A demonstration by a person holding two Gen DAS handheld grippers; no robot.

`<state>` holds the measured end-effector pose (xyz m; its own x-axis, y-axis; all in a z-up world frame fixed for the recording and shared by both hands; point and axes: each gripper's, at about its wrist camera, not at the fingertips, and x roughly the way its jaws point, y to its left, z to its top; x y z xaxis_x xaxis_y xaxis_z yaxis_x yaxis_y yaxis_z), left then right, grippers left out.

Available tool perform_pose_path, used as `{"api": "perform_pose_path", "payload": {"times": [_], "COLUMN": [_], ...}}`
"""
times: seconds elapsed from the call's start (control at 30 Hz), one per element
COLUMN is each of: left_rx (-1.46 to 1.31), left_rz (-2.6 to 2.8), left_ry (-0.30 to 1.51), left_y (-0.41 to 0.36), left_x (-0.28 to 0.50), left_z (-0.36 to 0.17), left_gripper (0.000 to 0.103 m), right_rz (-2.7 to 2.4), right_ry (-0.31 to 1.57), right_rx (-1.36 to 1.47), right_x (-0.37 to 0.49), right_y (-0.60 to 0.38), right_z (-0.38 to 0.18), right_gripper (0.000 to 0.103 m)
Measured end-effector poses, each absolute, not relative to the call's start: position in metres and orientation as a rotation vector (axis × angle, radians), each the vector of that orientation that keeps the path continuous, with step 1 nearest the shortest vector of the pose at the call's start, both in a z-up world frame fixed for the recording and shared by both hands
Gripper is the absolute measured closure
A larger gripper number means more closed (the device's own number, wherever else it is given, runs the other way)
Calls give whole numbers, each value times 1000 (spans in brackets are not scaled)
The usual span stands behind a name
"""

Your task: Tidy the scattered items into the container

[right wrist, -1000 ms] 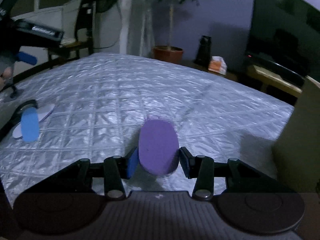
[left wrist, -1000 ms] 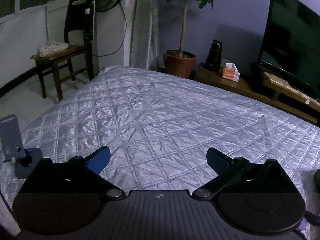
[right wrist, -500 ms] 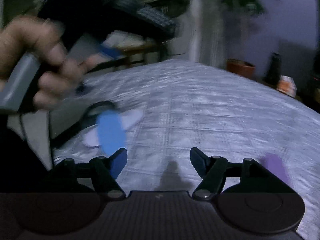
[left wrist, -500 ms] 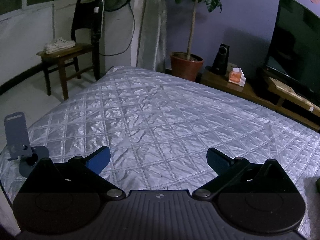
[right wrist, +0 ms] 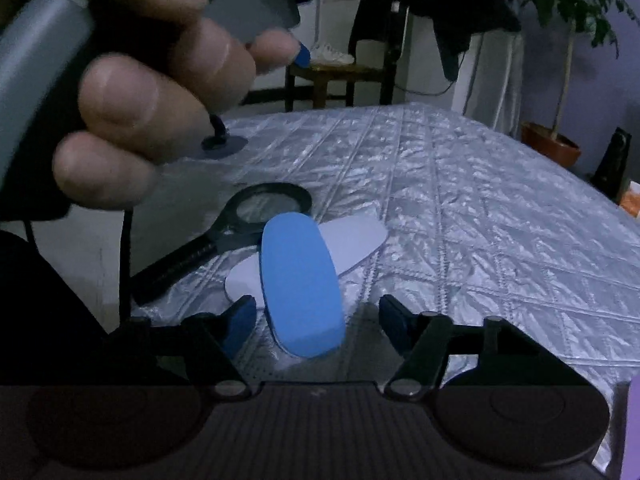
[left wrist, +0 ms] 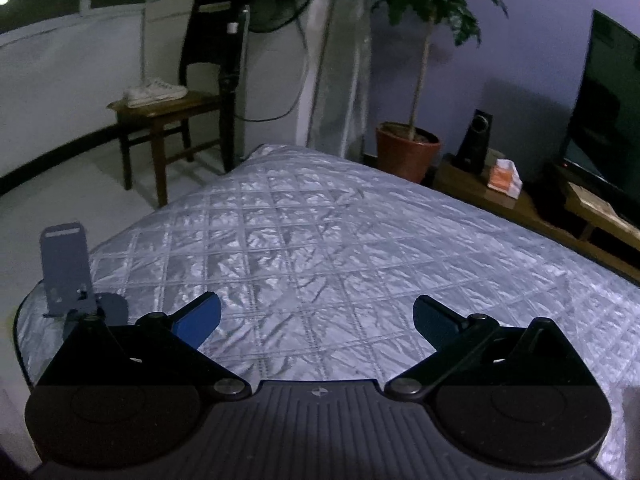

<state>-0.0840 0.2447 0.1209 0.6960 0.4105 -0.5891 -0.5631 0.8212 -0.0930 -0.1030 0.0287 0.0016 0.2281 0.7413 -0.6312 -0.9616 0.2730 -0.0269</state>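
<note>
I'm seeing the blue oval pad [right wrist: 300, 288] lying across a white insole [right wrist: 352, 244] on the quilted bed [right wrist: 480, 200], between my right tool's [right wrist: 318, 320] pads, which have just been closing yet are standing apart, not pressing it. A magnifying glass [right wrist: 240, 224] is lying just left. The person's hand [right wrist: 152, 92] is crowding the upper left. My left tool [left wrist: 316, 318] is gaping wide, pointing downward over bare quilt.

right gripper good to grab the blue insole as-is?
Probably yes. The right gripper, whose jaws have just been closing, stands open with the blue insole between its fingers untouched, lying clear atop the white insole.
</note>
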Motion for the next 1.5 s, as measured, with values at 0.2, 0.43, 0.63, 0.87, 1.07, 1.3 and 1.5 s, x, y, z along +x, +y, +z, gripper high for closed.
{"api": "perform_pose_path", "payload": {"times": [0.2, 0.43, 0.63, 0.87, 1.07, 1.3, 1.5], "left_rx": [-290, -301, -313, -346, -395, -442, -445], "left_rz": [558, 546, 564, 627, 691, 717, 728], "left_ry": [582, 581, 562, 518, 464, 443, 435], "left_y": [246, 247, 251, 264, 280, 291, 296], "left_x": [-84, -85, -89, -96, -107, -113, -117], "left_z": [121, 122, 125, 130, 136, 138, 138], "left_gripper": [0, 0, 0, 0, 0, 0, 0], "right_rz": [1239, 1002, 801, 1092, 1134, 1170, 1219], "right_ry": [589, 597, 538, 617, 628, 587, 487], "right_rx": [-435, -319, -275, -267, -339, -405, -546], "right_x": [-97, -62, -56, -92, -101, -118, -133], "right_y": [17, -31, -51, -7, 24, 42, 66], "right_z": [9, 23, 25, 15, 6, 9, 10], "right_gripper": [64, 64, 44, 25, 24, 21, 21]}}
